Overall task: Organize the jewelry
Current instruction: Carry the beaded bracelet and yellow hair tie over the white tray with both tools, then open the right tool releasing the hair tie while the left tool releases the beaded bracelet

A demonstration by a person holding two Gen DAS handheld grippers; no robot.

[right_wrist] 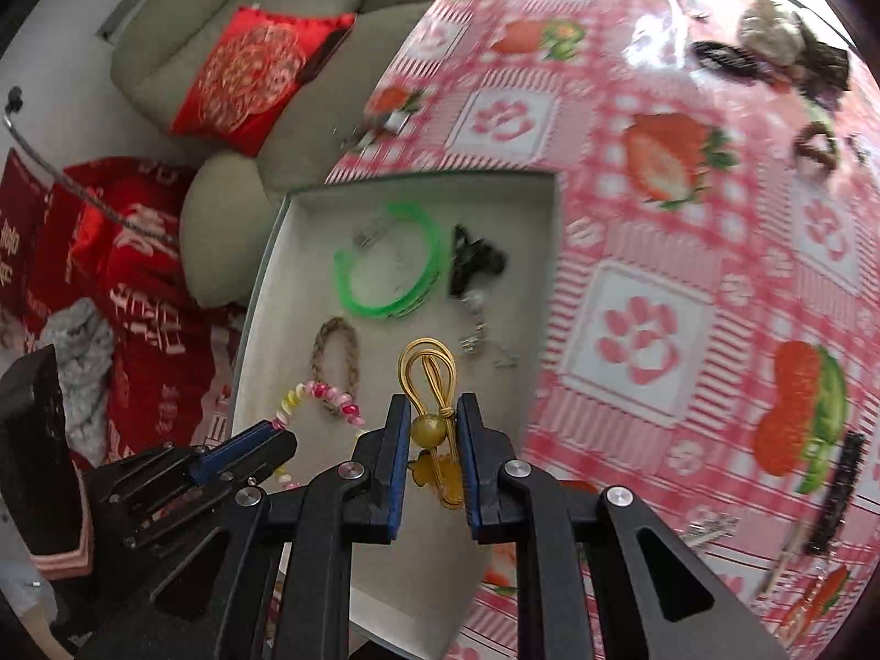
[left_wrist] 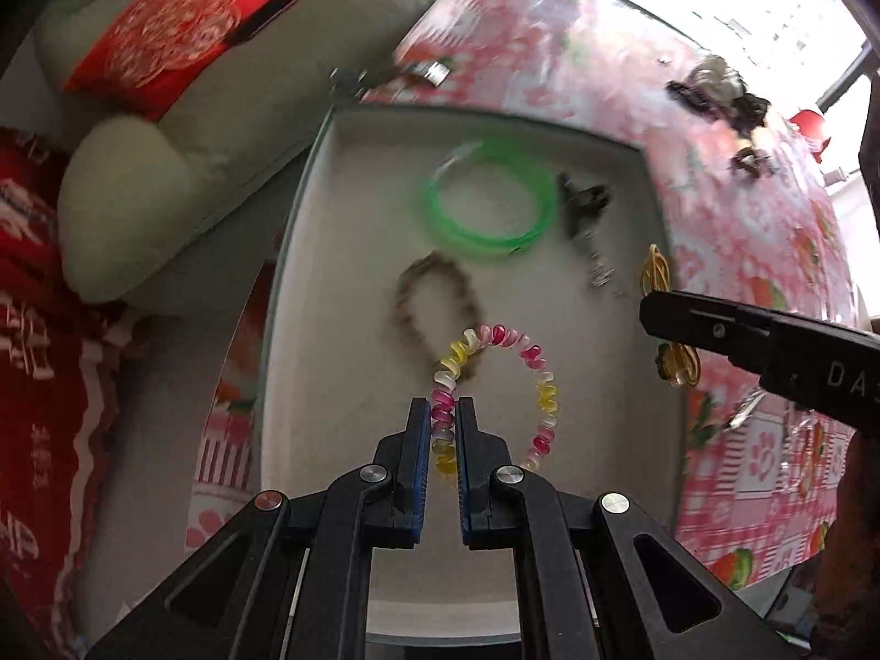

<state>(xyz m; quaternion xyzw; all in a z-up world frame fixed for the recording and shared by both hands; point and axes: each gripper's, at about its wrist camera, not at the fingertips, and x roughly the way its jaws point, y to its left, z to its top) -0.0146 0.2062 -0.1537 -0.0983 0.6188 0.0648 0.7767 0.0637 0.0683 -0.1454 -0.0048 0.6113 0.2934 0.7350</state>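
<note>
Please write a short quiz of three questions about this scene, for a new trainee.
1. What does the left tool hold?
2. True or false: the green bangle lies on the tablecloth, outside the white tray.
3. The right tool grips: A) a black clip, B) a gold elastic loop with a bead, C) nothing.

Key:
1. The pink and yellow spiral bracelet.
2. False; it lies inside the tray.
3. B.

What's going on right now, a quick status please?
Left gripper shut on pink-yellow coil bracelet. Right gripper shut on gold hair tie. Both over white tray; nothing blocking.
</note>
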